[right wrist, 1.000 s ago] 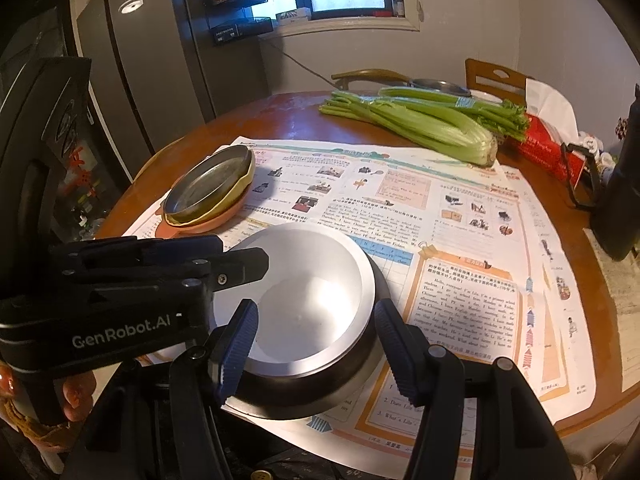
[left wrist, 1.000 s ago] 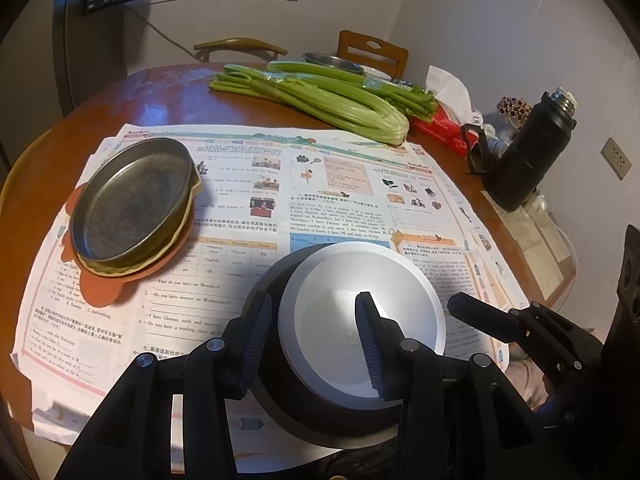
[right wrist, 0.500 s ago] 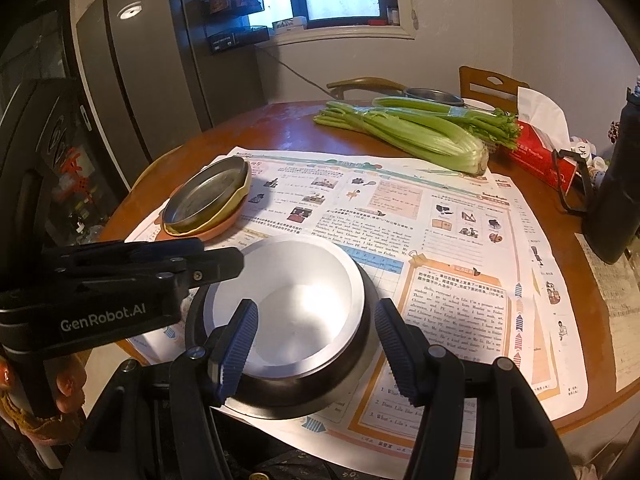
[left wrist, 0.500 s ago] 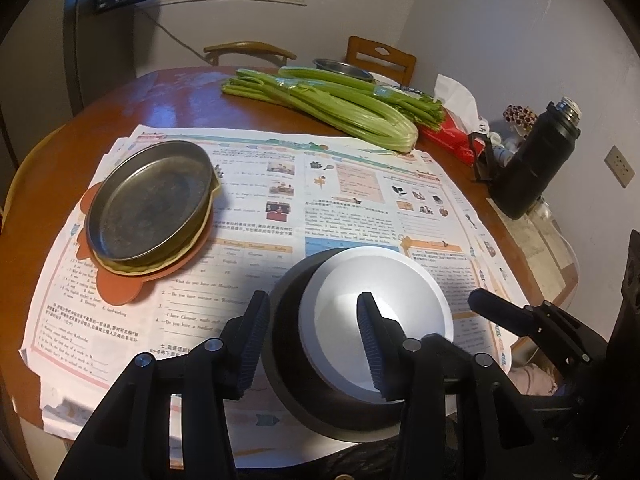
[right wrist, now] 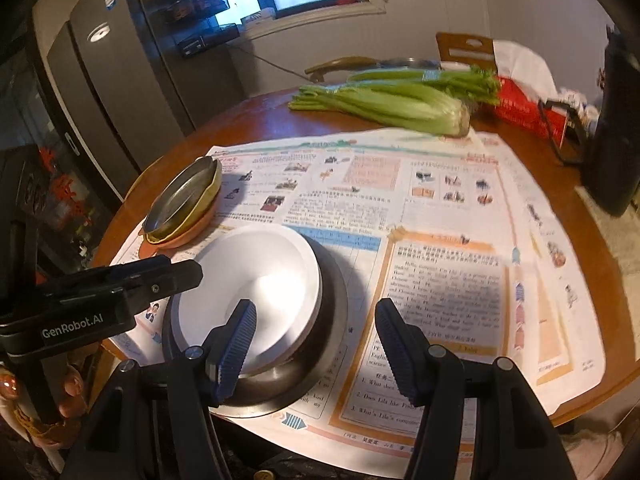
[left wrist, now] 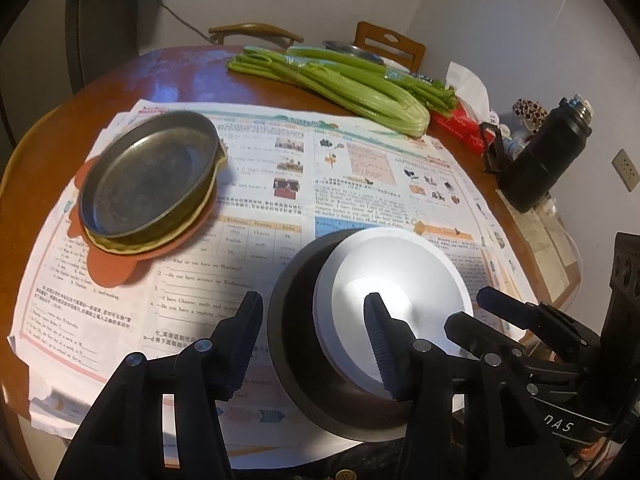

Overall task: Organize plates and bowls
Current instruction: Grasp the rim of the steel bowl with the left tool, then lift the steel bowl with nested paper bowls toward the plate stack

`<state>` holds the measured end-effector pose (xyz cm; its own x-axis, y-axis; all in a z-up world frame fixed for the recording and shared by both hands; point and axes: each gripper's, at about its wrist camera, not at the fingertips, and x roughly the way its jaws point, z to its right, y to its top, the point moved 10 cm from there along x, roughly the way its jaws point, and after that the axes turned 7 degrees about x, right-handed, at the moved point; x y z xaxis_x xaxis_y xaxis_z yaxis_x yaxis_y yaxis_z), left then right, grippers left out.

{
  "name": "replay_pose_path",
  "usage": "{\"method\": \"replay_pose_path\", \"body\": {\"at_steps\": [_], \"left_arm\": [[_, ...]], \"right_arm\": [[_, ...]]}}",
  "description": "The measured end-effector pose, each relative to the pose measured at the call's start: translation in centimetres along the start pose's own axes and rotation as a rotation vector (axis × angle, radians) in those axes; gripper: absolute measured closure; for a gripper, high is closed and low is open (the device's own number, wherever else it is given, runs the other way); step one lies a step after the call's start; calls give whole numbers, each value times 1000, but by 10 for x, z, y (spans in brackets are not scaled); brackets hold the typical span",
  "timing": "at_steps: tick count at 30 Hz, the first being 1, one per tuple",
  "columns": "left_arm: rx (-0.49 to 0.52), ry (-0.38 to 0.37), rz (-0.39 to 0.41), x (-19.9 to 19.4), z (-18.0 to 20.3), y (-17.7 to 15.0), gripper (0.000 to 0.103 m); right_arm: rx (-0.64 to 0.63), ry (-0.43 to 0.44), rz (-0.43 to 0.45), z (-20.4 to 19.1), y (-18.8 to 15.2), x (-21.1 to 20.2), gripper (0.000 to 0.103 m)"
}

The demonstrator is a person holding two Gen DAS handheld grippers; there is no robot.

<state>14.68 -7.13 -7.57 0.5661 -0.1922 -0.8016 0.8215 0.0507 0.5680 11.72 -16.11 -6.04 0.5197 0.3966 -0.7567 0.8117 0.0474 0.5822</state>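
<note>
Newspaper (left wrist: 280,184) covers my round wooden table (left wrist: 132,76). Nearest me, both the left gripper (left wrist: 312,340) and right gripper (right wrist: 316,344) hang spread apart, gripping nothing, over the white bowl (left wrist: 396,292) nested in the dark metal bowl (left wrist: 296,320). Farther left, stacked plates (left wrist: 148,176); beyond them, celery (left wrist: 360,88).

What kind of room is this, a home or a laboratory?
Most likely a home kitchen or dining corner. A round wooden table is covered with newspaper; celery lies on it, wooden chairs stand behind it, and a tall refrigerator stands by the window.
</note>
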Motion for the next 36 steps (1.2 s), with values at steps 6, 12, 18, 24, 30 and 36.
{"method": "replay_pose_path", "body": {"at_steps": [6, 12, 18, 24, 30, 36], "left_arm": [[4, 19, -26, 13, -4, -3, 48], [3, 22, -45, 21, -7, -6, 48], [8, 13, -40, 24, -7, -6, 46], [21, 2, -52, 30, -3, -8, 45], [23, -29, -71, 38, 2, -12, 45], [11, -49, -69, 38, 3, -12, 45]], "right_arm": [[7, 6, -31, 0, -7, 8, 42], [1, 37, -58, -8, -13, 15, 42], [-9, 43, -74, -13, -17, 22, 41], [-15, 47, -95, -16, -20, 29, 41], [-24, 44, -113, -18, -24, 34, 41], [-30, 45, -114, -21, -25, 34, 39]]}}
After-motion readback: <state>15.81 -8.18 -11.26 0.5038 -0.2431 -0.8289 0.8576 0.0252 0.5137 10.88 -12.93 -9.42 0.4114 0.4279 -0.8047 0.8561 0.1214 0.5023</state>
